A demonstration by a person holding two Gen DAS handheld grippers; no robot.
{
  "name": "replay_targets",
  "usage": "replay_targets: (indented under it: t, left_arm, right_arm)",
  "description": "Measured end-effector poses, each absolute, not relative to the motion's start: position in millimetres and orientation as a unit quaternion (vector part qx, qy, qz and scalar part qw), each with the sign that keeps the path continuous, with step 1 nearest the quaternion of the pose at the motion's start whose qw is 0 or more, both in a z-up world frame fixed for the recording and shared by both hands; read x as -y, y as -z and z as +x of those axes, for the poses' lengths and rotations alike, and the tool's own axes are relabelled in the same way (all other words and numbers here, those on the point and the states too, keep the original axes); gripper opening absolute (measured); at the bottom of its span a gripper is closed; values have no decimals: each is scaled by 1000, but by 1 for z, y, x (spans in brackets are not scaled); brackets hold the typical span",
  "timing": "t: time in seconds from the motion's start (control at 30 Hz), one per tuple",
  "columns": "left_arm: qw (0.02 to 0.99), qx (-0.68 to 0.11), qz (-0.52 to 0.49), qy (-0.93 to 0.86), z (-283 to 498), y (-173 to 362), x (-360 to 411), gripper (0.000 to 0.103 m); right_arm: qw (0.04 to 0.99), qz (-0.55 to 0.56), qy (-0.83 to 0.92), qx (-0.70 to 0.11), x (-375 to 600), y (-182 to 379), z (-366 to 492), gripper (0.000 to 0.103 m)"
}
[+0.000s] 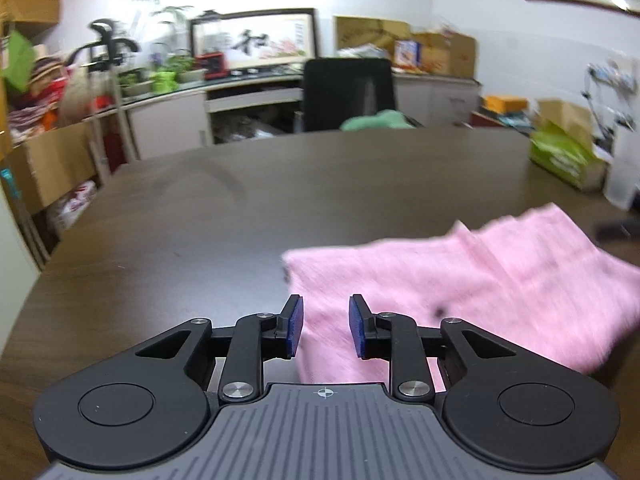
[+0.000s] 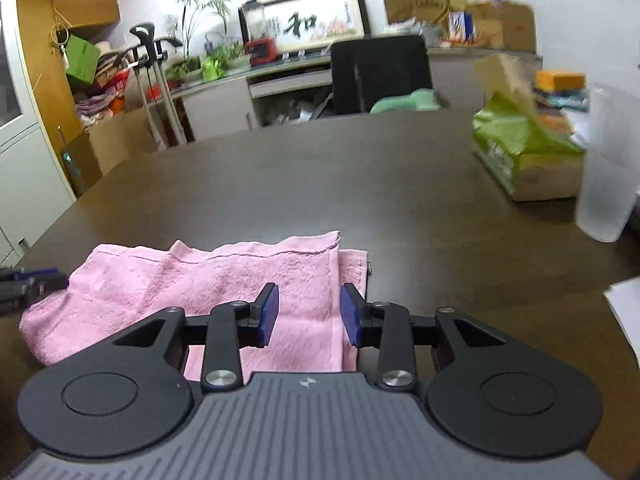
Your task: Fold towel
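A pink towel (image 1: 480,288) lies folded over itself on the dark wooden table (image 1: 240,208), its layers showing at the far edge. My left gripper (image 1: 325,312) hovers over the towel's left end, its blue pads apart with nothing pinched between them. In the right wrist view the towel (image 2: 200,280) spreads to the left, its right edge under my right gripper (image 2: 309,300), whose blue pads also stand apart, free of the cloth. The left gripper's dark body (image 2: 24,284) shows at the towel's far left end.
A green tissue box (image 2: 520,152) and a translucent white cup (image 2: 604,184) stand on the table's right side. A white sheet (image 2: 628,312) lies at the right edge. Behind the table are a black chair (image 2: 380,72) and a green cloth (image 2: 408,102).
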State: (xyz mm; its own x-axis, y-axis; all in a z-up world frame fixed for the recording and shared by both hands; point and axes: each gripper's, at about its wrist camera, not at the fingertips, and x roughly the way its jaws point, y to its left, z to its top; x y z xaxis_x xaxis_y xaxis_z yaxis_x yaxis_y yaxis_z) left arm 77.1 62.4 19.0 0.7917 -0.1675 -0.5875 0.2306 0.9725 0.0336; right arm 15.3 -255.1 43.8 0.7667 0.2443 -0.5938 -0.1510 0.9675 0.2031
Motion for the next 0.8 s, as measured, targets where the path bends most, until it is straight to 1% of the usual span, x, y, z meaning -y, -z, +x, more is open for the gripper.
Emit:
replay_targets:
  t: [0.1,0.23,0.3,0.33,0.4,0.47,0.6,0.73,0.8]
  left_arm:
    - [943,-307,55,119,73,-15,-59,34]
    - [942,-308,53,124,74,-12,-60,37]
    - [941,-310,52,126,76,-10,-61,44]
    - [941,-310,52,126,76,-10,-61,46]
    - [942,-309,50,123,77,-9,-63,53]
    - [942,-309,47,122,77,-10,-65,55]
    - [942,-311,36,119,78,-10,-70,59]
    - [943,-310,31,114,78,-10,-73,61]
    - [944,-309,30,113,77,-11,-74,64]
  right_arm:
    - [937,45,-109,-330,254,-38,31,37]
    - [932,76,-123,-333,260,-29,46,35]
    - [929,92,-137,-331,262,-26,50,34]
    - [928,93,-139,-333,262,-25,52,31]
    - [928,90,-136,-334,261,-25,55,26]
    - [928,87,-133,-336,260,-25,57,6]
    - [932,89,-126,-329,261,-24,55,3]
    - [949,84,-120,-278,263,-38,37,3]
    - [953,97,-116,-263,268,-47,27,3]
